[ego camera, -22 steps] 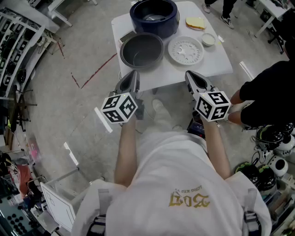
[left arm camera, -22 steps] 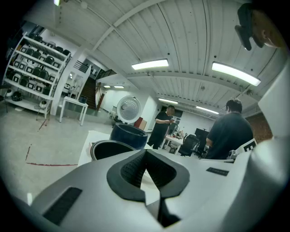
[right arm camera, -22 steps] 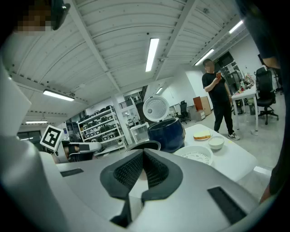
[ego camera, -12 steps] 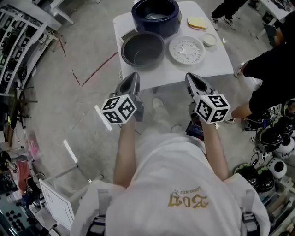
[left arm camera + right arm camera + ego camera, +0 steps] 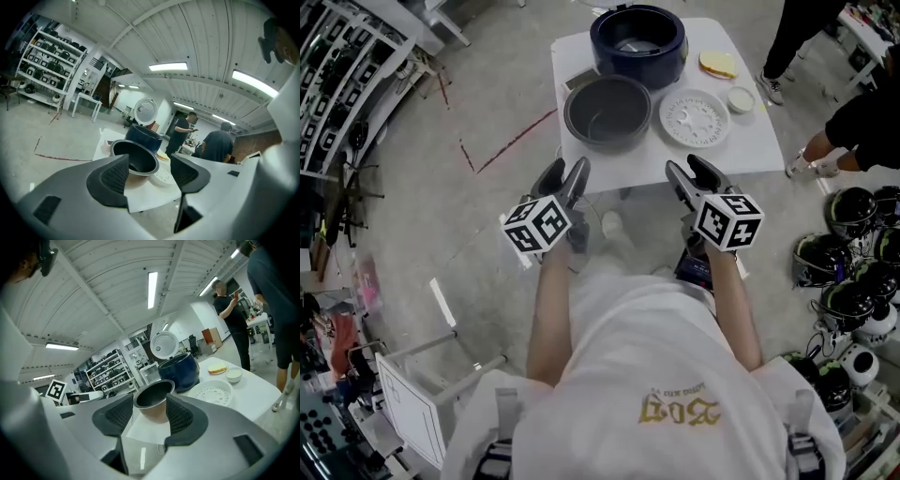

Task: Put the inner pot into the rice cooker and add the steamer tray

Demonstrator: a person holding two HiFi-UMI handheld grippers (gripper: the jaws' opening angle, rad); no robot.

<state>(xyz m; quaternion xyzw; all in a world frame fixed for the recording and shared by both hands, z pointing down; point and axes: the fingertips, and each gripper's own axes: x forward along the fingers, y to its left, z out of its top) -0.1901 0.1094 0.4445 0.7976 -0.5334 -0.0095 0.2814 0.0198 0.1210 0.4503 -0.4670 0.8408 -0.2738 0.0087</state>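
On white table (image 5: 750,141): blue rice cooker (image 5: 637,39) at far edge, lid up, cavity open. Just in front of it, touching or nearly so: dark inner pot (image 5: 607,111), upright, outside the cooker. Left tool (image 5: 567,178) and right tool (image 5: 686,167): both jaws spread wide, nothing gripped, held short of the table's near edge, aimed toward the pot. Right of the pot: white perforated steamer tray (image 5: 694,117), flat on the table. Beyond the tray: small white bowl (image 5: 740,98), near a yellow sponge-like piece (image 5: 718,64).
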